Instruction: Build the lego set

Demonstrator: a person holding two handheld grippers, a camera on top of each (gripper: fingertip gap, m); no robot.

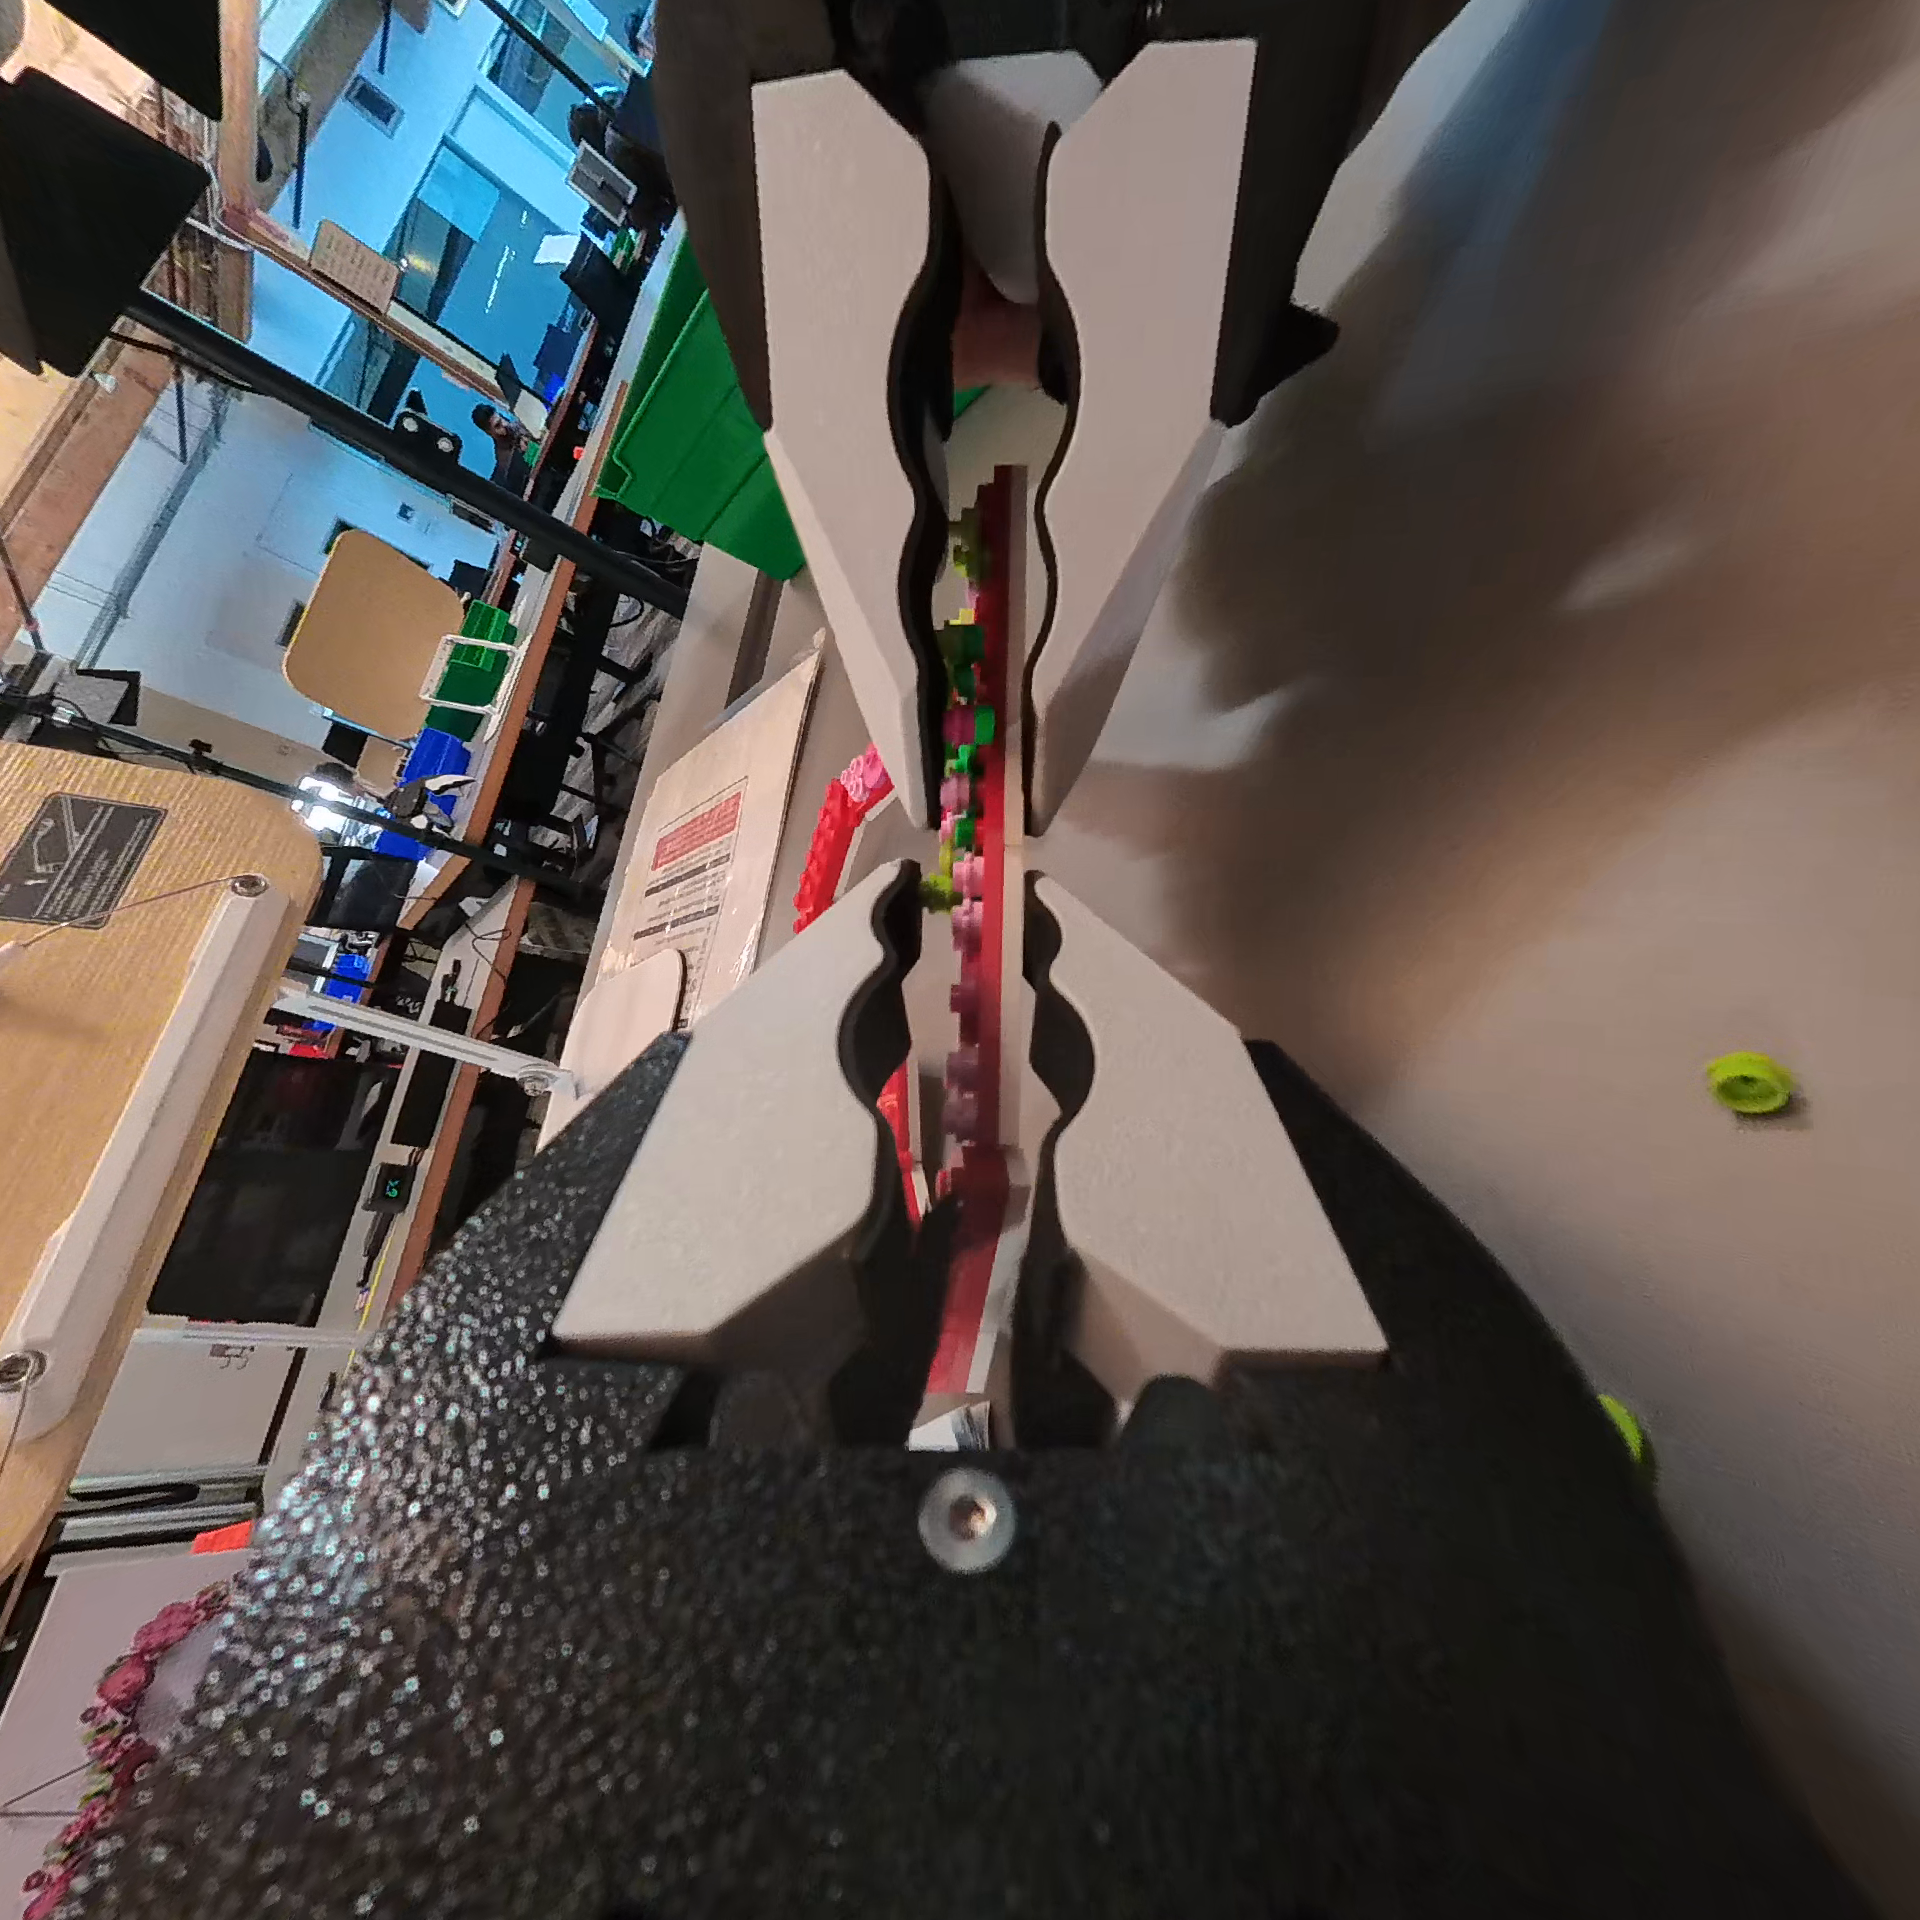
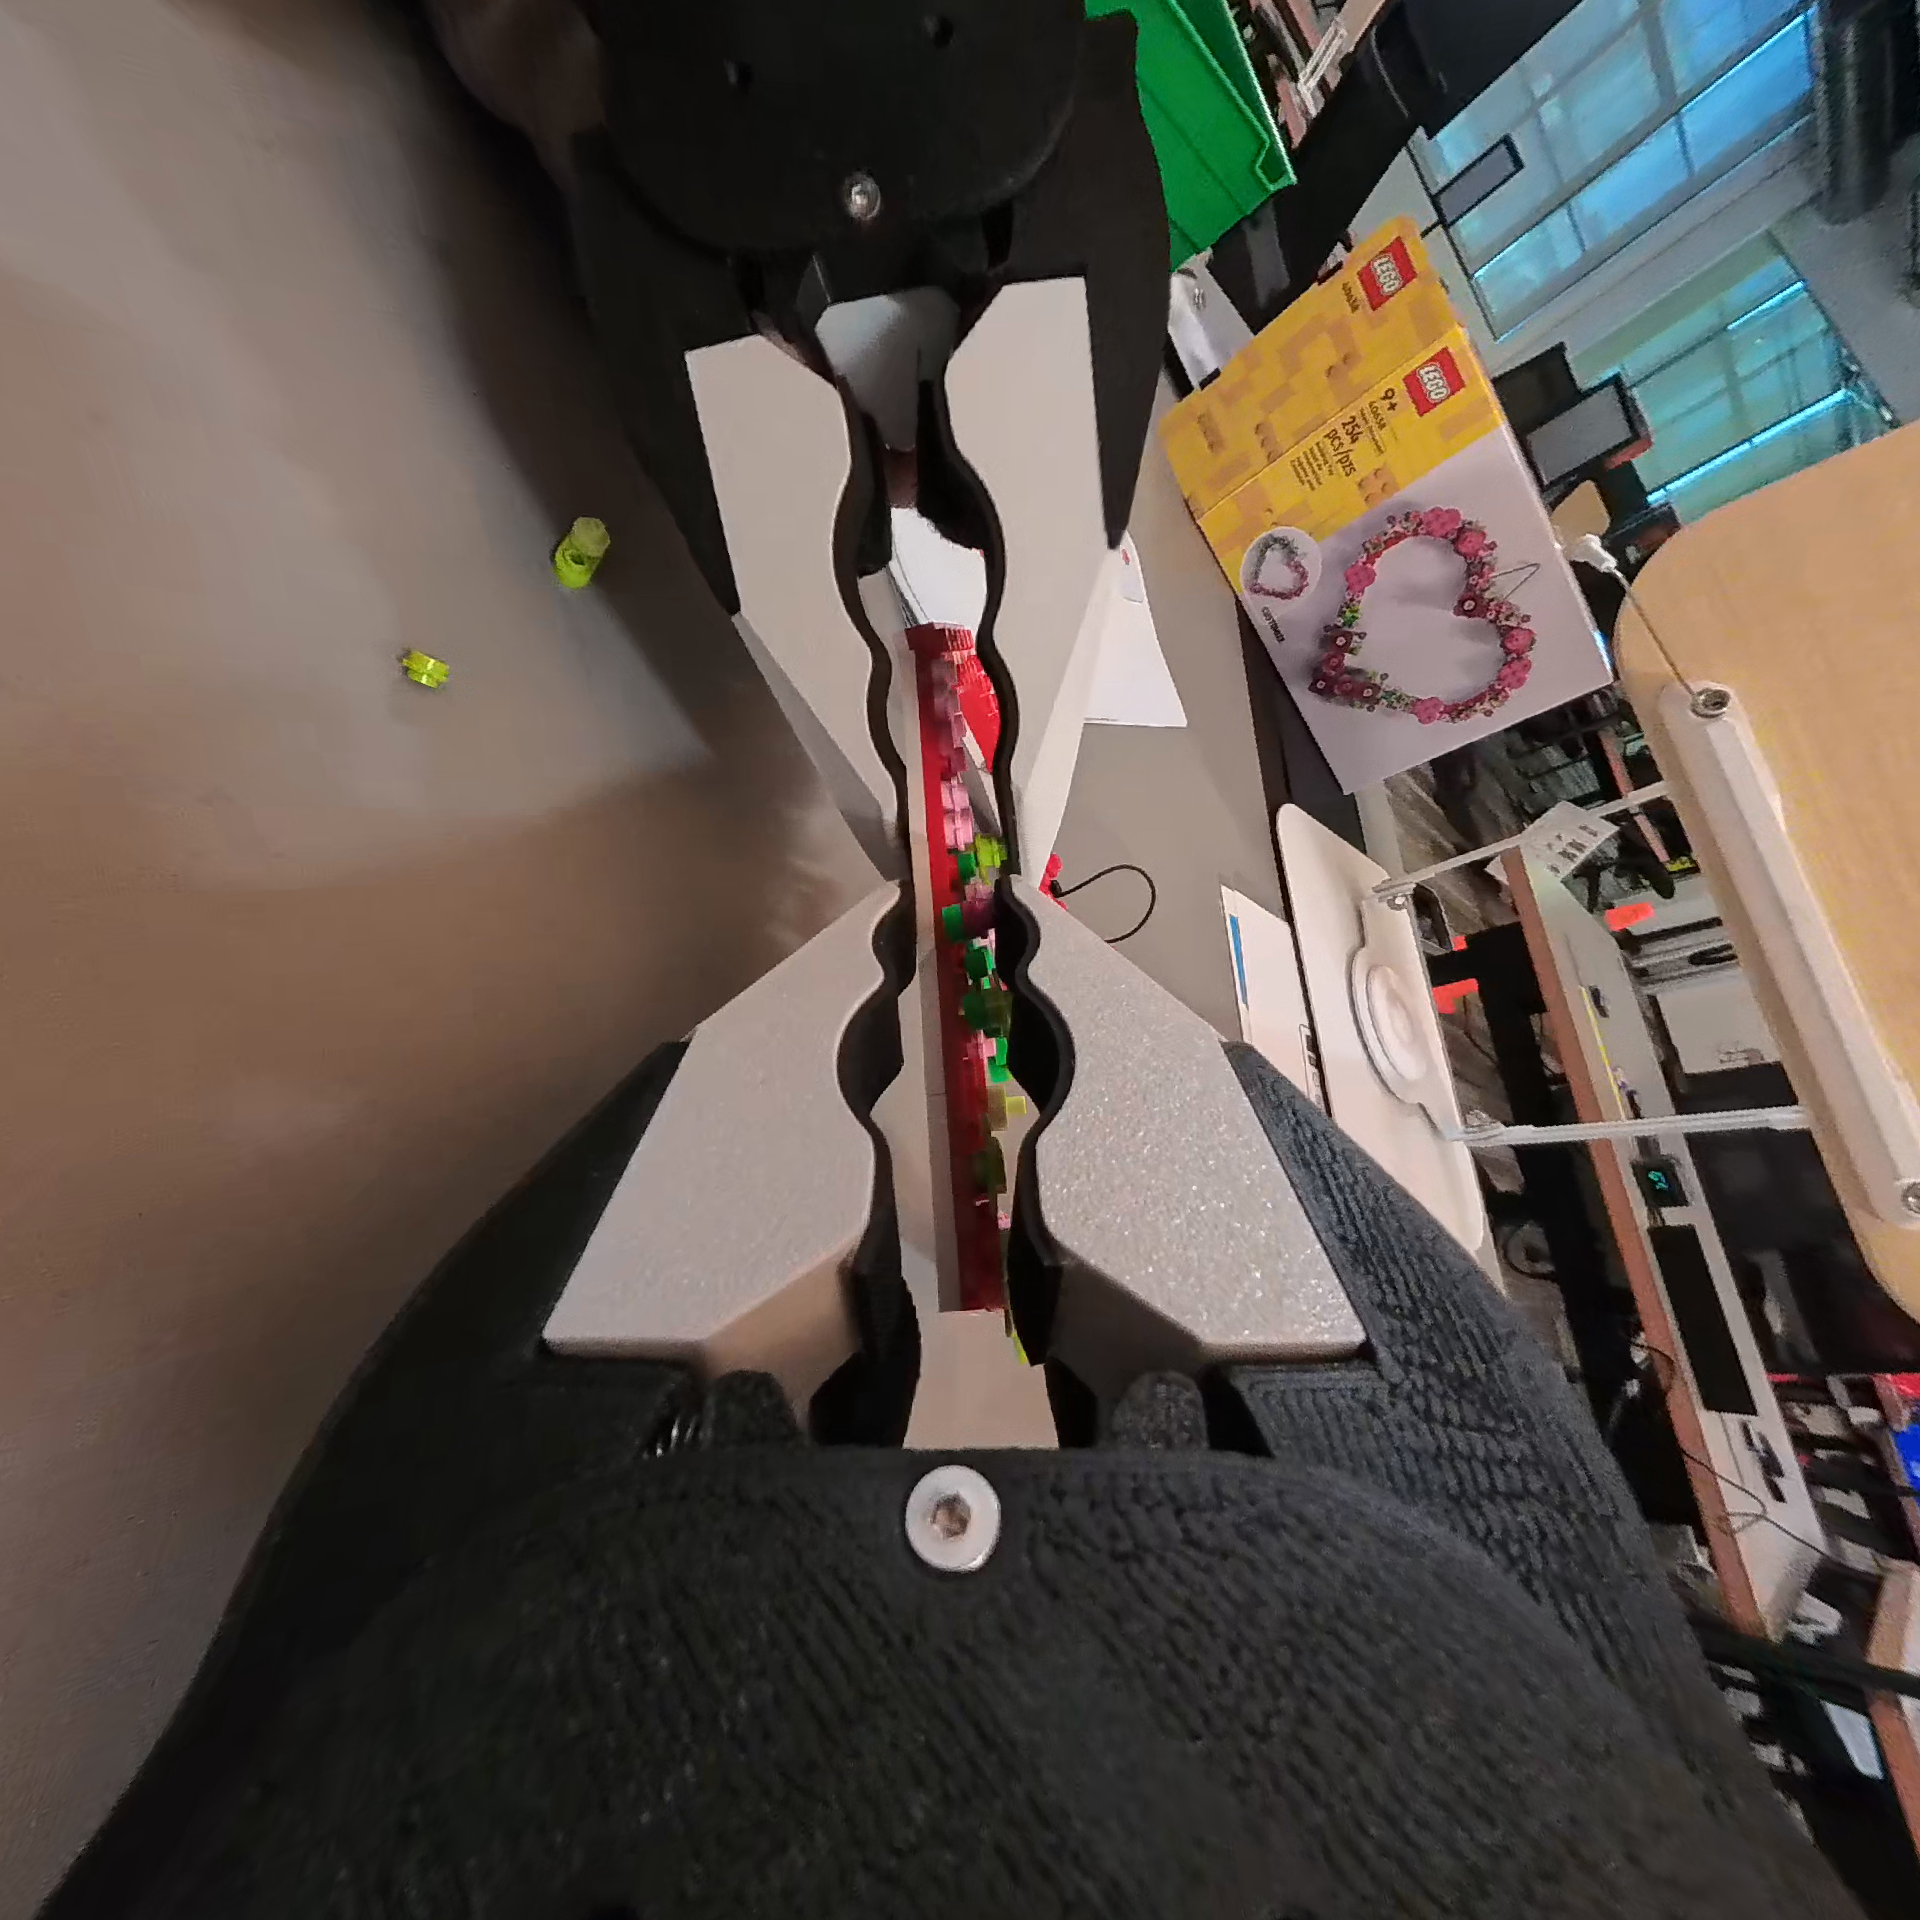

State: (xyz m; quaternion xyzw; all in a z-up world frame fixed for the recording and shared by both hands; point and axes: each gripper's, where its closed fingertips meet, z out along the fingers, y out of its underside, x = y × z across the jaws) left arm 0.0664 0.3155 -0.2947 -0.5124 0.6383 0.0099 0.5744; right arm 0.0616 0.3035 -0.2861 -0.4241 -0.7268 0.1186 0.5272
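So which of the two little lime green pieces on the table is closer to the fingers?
The taller lime green round piece, higher in the right wrist view. It sits nearer the white fingers than the flatter lime green piece, which lies farther out on the table.

Grey table, wood chair, big windows w/ daylight.
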